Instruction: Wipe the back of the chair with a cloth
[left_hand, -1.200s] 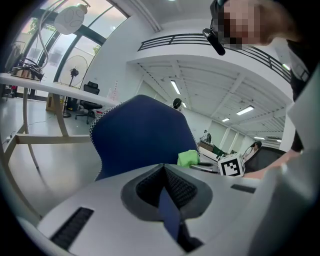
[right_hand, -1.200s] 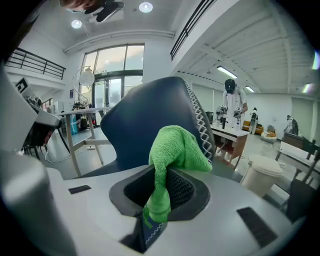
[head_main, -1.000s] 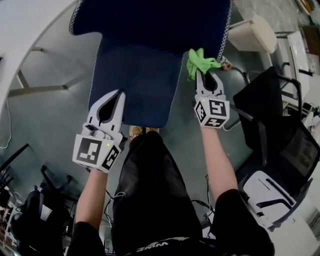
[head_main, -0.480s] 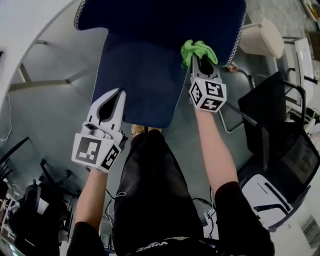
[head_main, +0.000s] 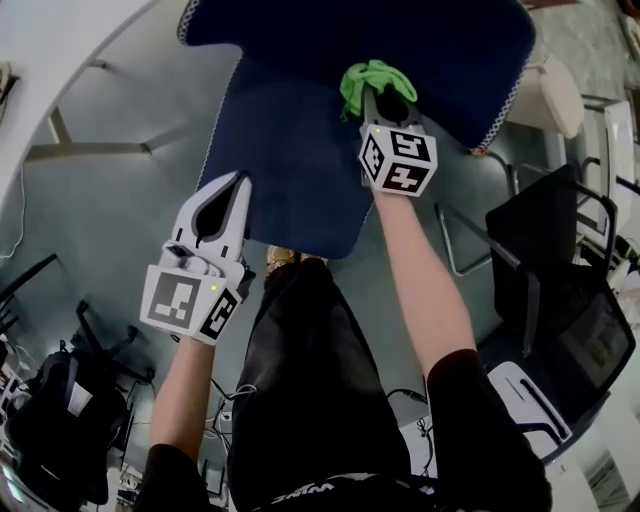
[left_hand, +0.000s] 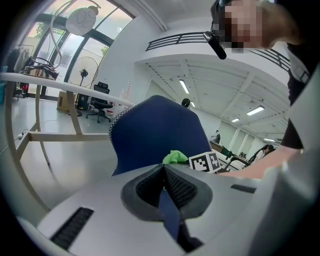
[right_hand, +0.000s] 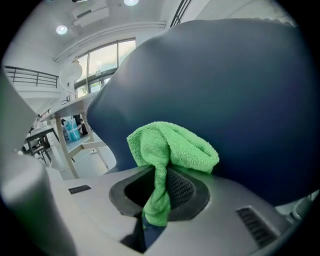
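A dark blue fabric chair back (head_main: 300, 130) with white stitched edging fills the top of the head view. My right gripper (head_main: 383, 98) is shut on a bright green cloth (head_main: 372, 82), which is pressed against the upper right part of the chair back. In the right gripper view the green cloth (right_hand: 170, 150) bunches over the jaws, with the blue chair back (right_hand: 235, 95) right behind it. My left gripper (head_main: 228, 188) hangs lower left, beside the chair back's left edge, jaws together and holding nothing. From the left gripper view the chair back (left_hand: 155, 135) and green cloth (left_hand: 175, 157) show ahead.
A white curved table (head_main: 60, 60) with angled legs stands at the left. A black mesh office chair (head_main: 560, 280) and a beige stool (head_main: 555, 95) are at the right. Black bags (head_main: 60, 420) lie on the grey floor at lower left. My legs stand just below the chair.
My right gripper has carried the green cloth from the chair back's right edge upward and leftward across the fabric. The left gripper has barely moved.
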